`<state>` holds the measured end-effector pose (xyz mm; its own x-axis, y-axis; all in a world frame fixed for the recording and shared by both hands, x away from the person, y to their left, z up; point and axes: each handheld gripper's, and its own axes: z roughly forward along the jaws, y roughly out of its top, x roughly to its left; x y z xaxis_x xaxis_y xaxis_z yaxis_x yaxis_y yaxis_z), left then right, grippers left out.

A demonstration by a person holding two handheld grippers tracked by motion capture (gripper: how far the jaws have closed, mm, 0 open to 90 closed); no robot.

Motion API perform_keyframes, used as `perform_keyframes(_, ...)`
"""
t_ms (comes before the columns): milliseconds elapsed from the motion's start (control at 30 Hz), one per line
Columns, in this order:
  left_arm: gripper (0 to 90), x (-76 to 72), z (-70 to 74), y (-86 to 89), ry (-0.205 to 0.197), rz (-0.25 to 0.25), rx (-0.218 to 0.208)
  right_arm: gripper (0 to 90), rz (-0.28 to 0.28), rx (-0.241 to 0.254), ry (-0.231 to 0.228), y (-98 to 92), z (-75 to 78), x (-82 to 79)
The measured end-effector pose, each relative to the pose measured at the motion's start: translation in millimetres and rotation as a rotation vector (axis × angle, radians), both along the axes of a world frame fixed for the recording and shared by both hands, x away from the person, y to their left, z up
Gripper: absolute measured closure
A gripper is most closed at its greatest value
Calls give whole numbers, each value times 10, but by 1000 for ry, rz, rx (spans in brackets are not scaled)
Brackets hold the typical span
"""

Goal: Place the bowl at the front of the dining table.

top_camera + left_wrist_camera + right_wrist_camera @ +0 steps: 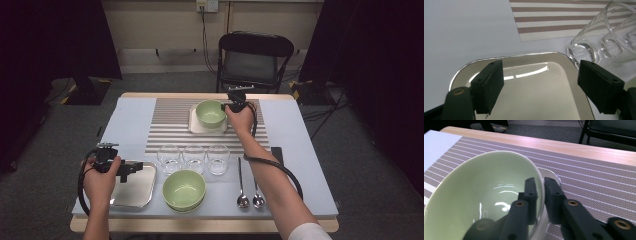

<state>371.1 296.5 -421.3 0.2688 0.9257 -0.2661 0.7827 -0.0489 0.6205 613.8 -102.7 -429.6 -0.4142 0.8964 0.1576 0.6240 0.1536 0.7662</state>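
A pale green bowl (pixel 210 113) (pixel 481 197) rests on a white square plate (pixel 194 126) on the striped mat at the back of the table. My right gripper (pixel 229 107) (pixel 541 192) is shut on the bowl's right rim, one jaw inside the bowl and one outside. At the front left, my left gripper (pixel 136 167) (pixel 540 85) hovers open over a shiny metal tray (pixel 135 192) (pixel 536 100), nothing between its jaws.
Three clear glasses (pixel 194 159) (pixel 599 47) stand in a row mid-table. A second green bowl (pixel 184 189) sits at the front, with two spoons (pixel 249 190) to its right. A black chair (pixel 255 57) stands behind the table. The striped mat (pixel 170 125) covers the middle.
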Motion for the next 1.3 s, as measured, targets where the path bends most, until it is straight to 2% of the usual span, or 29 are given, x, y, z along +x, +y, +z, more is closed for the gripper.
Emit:
perform_keyframes(233, 212, -2, 12, -2, -6, -5, -3, 843, -7, 16, 15, -25, 6, -9)
perform_keyframes(500, 212, 3, 7, 9, -7, -3, -4, 858, -1, 20, 7, 37, 0, 5)
perform_keyframes(833, 212, 3, 0, 12, -3, 1, -3, 860, 3, -1, -4, 97, 5, 38)
perform_keyframes(1300, 212, 3, -7, 0, -4, 1, -5, 859, -2, 1, -7, 110, 1, 52)
